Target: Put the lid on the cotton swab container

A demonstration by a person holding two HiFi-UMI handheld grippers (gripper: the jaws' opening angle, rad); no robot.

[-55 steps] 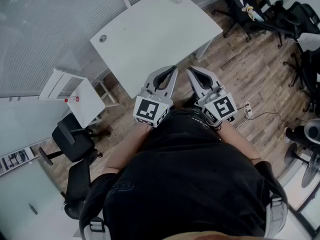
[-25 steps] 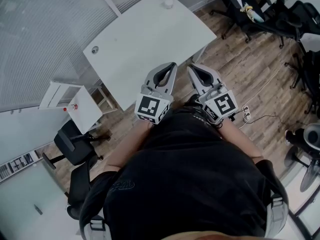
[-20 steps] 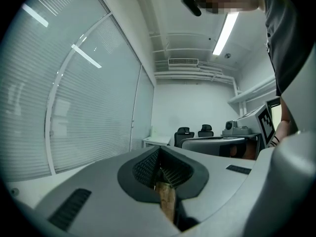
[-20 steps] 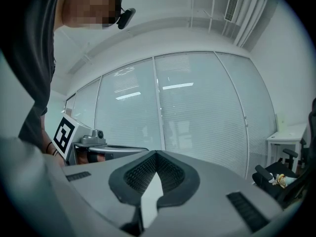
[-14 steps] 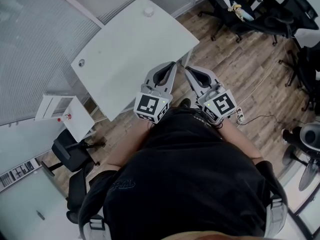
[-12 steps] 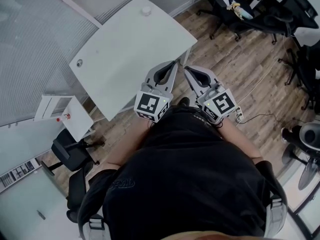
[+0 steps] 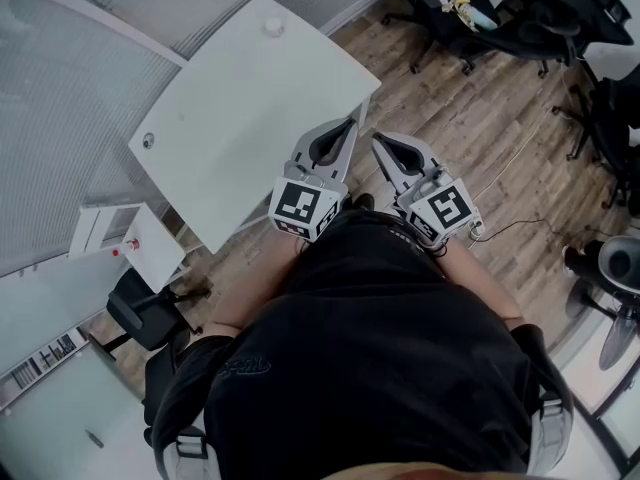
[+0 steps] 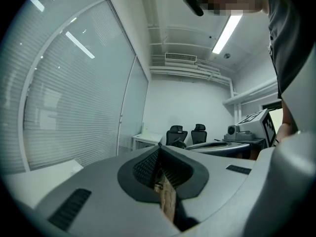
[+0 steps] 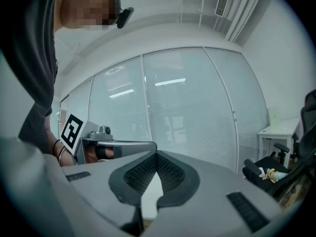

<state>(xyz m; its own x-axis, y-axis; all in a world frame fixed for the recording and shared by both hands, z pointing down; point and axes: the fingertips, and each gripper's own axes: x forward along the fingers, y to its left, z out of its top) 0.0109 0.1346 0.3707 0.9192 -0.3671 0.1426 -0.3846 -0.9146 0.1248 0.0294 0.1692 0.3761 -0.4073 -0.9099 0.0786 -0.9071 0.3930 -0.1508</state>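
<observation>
Head view has both claws held just ahead of the person's waist. The left gripper and right gripper are each pinched fully together on nothing. Beyond them, toward 11 o'clock, stands a white table. A small white round thing at its far corner is likely the cotton swab container, though too small to confirm. A grey disc near the 10 o'clock edge may be the lid or only a cable port. Both would probably be light, rigid, slick plastic, so pinch the lid across its rim. Wood floor surrounds the table, with office chairs at 1 o'clock.
</observation>
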